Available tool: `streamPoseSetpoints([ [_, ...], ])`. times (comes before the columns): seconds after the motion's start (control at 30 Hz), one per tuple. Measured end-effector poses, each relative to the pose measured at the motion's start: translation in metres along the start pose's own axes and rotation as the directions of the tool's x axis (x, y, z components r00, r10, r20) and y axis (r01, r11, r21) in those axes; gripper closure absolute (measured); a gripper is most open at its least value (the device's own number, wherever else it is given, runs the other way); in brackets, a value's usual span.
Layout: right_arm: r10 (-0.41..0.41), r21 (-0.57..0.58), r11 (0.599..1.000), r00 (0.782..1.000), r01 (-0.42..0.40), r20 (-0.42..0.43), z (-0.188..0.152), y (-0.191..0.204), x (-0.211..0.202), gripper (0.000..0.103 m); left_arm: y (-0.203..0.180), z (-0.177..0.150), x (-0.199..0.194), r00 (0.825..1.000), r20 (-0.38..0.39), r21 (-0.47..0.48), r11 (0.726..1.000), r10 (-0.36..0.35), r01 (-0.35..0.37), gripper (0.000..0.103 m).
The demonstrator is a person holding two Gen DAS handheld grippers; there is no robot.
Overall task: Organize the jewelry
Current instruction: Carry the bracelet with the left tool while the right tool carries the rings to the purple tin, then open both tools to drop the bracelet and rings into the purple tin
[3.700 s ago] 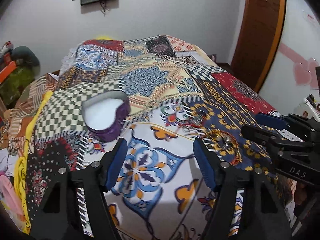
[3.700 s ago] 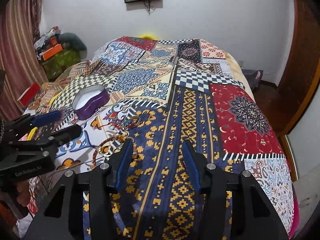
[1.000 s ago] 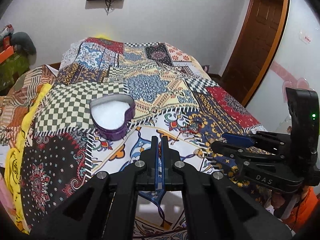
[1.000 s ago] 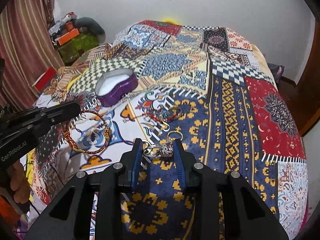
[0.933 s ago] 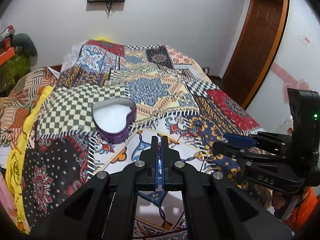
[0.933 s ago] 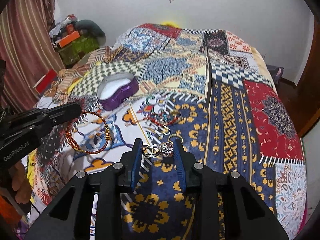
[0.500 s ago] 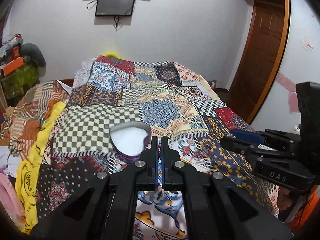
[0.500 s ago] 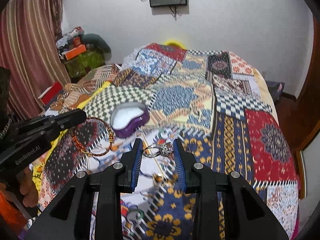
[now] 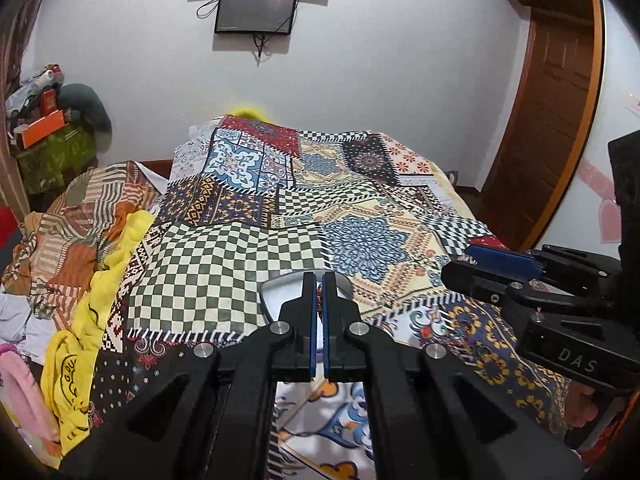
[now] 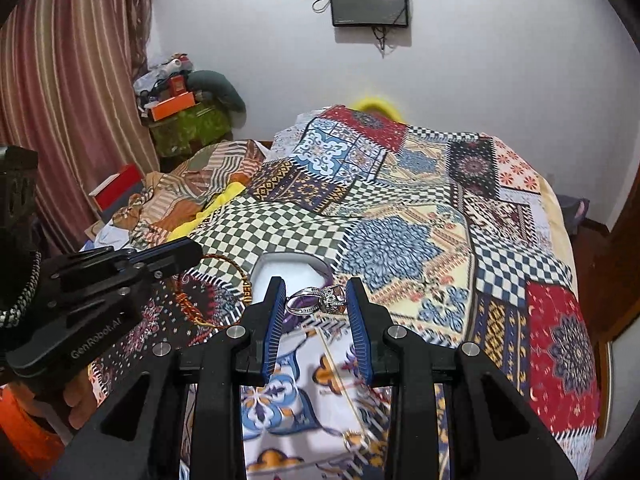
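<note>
My right gripper (image 10: 316, 293) is shut on a silver ring with a stone (image 10: 320, 301), held just above the near edge of the purple heart-shaped box (image 10: 280, 270) with its white lining. At the left of the right wrist view, my left gripper (image 10: 190, 254) is shut on a red and gold beaded bracelet (image 10: 246, 289), which hangs beside the box's left side. In the left wrist view the shut left gripper (image 9: 319, 285) covers the middle of the box (image 9: 275, 294), and only a red speck of bracelet shows between its pads. The right gripper (image 9: 466, 266) reaches in from the right.
The box lies on a patchwork bedspread (image 10: 400, 240) over a bed. A small gold ring (image 10: 352, 436) lies blurred on the cover near the bottom. Crumpled clothes (image 9: 80, 240) pile at the bed's left. A wooden door (image 9: 552, 120) stands at the right.
Both grippers have lifted and moved forward over the bed, so the heart box now sits right at their fingertips. The ring and bracelet stayed gripped.
</note>
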State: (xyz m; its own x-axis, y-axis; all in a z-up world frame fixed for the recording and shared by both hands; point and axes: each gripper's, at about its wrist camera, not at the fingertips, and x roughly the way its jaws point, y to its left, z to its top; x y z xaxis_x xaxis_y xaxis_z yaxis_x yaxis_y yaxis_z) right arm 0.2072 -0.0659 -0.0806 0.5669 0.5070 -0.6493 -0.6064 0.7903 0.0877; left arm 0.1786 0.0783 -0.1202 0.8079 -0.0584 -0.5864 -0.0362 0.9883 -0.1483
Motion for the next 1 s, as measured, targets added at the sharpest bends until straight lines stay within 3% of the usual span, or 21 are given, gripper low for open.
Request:
streamPoseSetpoints([
  [0.17, 0.028, -0.018, 0.999, 1.0, -0.028, -0.015, 0.01, 0.002, 0.015, 0.075, 0.009, 0.005, 0.022, 1.0, -0.014, -0.013, 1.0, 0.014, -0.014, 0.103],
  [0.57, 0.035, -0.053, 0.998, 0.985, -0.045, -0.17, 0.021, -0.007, 0.077, 0.074, 0.029, 0.004, 0.084, 0.994, -0.113, -0.045, 0.999, -0.002, -0.003, 0.103],
  [0.73, 0.069, -0.028, 0.997, 0.97, -0.078, -0.234, 0.026, -0.01, 0.098, 0.074, 0.035, 0.004, 0.084, 0.994, -0.111, -0.036, 0.999, 0.013, -0.017, 0.103],
  [0.87, 0.094, -0.01, 0.995, 0.957, -0.1, -0.274, 0.027, -0.009, 0.113, 0.075, 0.039, 0.007, 0.071, 0.994, -0.086, 0.007, 0.998, 0.064, -0.064, 0.101],
  [1.0, 0.104, -0.017, 0.993, 0.944, -0.115, -0.313, 0.023, -0.004, 0.124, 0.075, 0.048, 0.002, 0.07, 0.988, -0.116, 0.027, 0.995, 0.099, -0.096, 0.09],
])
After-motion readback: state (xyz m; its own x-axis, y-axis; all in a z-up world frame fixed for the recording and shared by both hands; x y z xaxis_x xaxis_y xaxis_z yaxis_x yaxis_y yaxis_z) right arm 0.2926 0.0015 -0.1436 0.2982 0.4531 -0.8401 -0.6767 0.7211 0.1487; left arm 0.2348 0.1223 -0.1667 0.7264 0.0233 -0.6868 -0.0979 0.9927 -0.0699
